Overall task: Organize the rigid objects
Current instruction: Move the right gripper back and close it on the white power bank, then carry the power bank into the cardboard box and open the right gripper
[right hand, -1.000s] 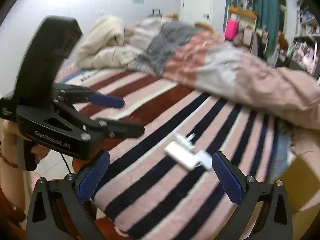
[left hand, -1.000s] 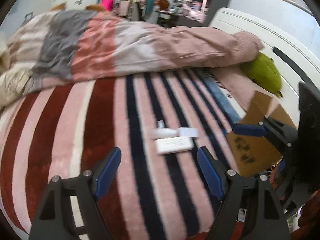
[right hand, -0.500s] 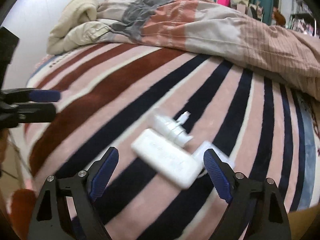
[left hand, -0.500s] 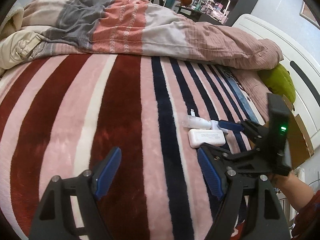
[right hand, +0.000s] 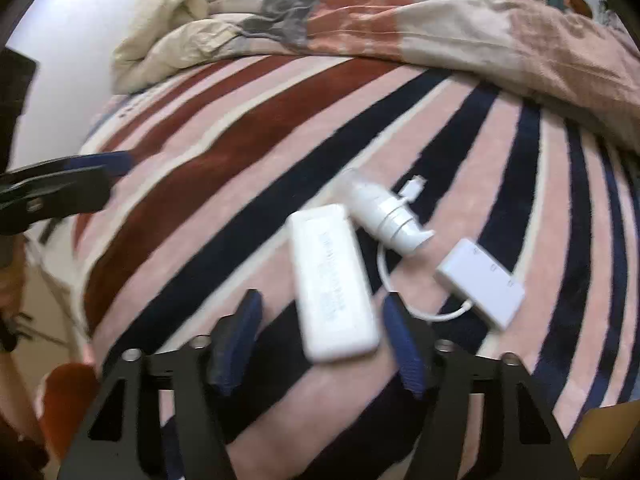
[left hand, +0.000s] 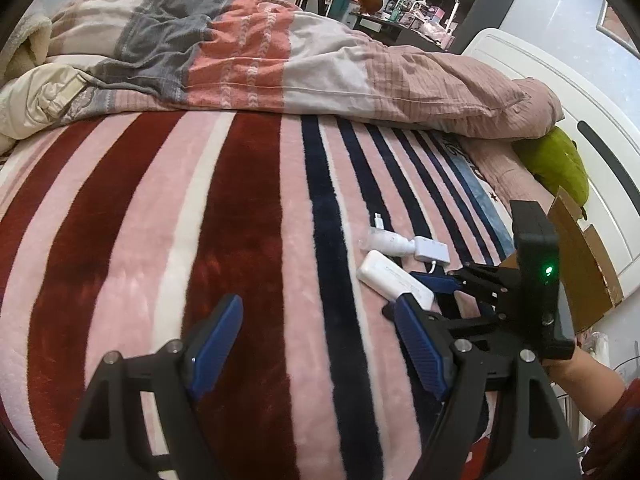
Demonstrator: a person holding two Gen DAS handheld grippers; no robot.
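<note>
Motion blur is smearing the print on the white power bank (right hand: 334, 284), making it unreadable; the cardboard box (right hand: 600, 440) is running off the frame's lower right corner.

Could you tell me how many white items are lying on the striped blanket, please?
3: a flat case between the right gripper's fingers, a bottle just beyond it, and a cabled adapter rightward.

Printing on white power bank (right hand: 333, 280) blurred, nothing legible

On the striped blanket (left hand: 248, 216), the white power bank (left hand: 394, 278) lies just before a small white bottle (left hand: 386, 242). The right gripper (left hand: 420, 294) reaches it, seemingly straddling its near end. The left gripper (left hand: 320, 344) hovers open nearby.
</note>
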